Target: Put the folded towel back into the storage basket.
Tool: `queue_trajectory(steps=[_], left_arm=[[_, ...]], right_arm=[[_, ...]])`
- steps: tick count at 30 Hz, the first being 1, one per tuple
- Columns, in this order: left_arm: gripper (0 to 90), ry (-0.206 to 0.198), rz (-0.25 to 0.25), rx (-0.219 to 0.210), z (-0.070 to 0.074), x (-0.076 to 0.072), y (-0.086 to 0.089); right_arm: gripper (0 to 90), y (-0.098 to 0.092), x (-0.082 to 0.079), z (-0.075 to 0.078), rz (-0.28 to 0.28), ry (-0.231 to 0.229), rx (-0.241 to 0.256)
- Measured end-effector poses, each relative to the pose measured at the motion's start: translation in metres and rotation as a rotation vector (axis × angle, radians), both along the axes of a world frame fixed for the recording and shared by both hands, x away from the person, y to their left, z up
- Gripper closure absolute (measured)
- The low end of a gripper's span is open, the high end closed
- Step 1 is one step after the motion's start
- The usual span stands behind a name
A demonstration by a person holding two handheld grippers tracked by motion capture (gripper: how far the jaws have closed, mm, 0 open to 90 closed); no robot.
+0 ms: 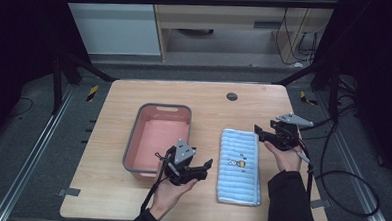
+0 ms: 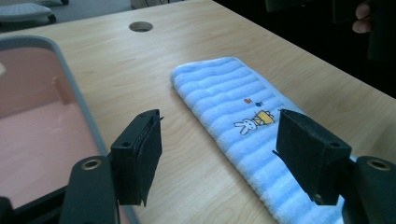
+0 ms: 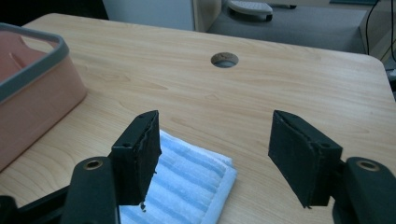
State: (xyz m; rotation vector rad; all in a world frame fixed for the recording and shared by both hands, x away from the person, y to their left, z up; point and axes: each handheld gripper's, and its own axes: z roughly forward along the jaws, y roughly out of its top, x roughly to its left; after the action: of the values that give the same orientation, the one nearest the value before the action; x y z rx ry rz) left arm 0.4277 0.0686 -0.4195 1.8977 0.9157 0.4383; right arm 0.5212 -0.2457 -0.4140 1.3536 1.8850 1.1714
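At the left of the wooden table [image 1: 130, 197] sits a pink plastic basin [image 1: 157, 139] with a grey rim, rectangular with rounded corners and standing empty, its smooth floor open to receive something. Just beside its near right corner the left gripper [image 1: 205, 167] hovers low in the person's hand, jaws spread wide apart and holding nothing, aimed rightward at the towel; in the left gripper view the pads [image 2: 140, 154] frame the towel's printed middle, which suggests it is lining up for a grasp on the near long edge.

The folded towel [image 1: 239, 167] lies flat on the table between the two grippers, apart from the basin. It is soft terry cloth, a long narrow rectangle in pale blue and white ribbed stripes, with a small rabbit motif [image 2: 250, 122] near its centre.

To the right, the right gripper [image 1: 261, 133] hangs just off the towel's far right corner, jaws likewise wide open and empty, pointed left over that corner [image 3: 219, 175]. Farther back a round cable hole [image 1: 231, 96] pierces the tabletop.
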Motion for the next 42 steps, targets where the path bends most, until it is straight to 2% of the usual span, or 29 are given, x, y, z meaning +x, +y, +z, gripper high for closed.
queue_trajectory(steps=[8,16,23,30,37,42], left_arm=[[33.4,0.034,-0.039,0.035,-0.016,-0.004,-0.021],[35.0,0.072,-0.052,0.047,-0.031,-0.003,-0.031],[36.6,0.096,-0.058,0.086,-0.048,-0.004,-0.041],[38.5,0.113,-0.058,0.102,-0.062,-0.006,-0.049],[42.0,0.129,-0.063,0.123,-0.07,-0.008,-0.053],[44.7,0.139,-0.071,0.134,-0.074,-0.009,-0.056]], right_arm=[[35.2,-0.005,0.003,-0.017,-0.011,0.045,0.009],[38.4,-0.007,0.007,-0.031,-0.012,0.078,0.005],[40.5,-0.005,0.01,-0.044,0.002,0.104,0.016],[42.6,-0.001,0.014,-0.055,0.018,0.124,-0.003],[46.1,0.006,0.018,-0.064,0.037,0.158,-0.032],[47.9,0.009,0.019,-0.068,0.041,0.171,-0.034]])
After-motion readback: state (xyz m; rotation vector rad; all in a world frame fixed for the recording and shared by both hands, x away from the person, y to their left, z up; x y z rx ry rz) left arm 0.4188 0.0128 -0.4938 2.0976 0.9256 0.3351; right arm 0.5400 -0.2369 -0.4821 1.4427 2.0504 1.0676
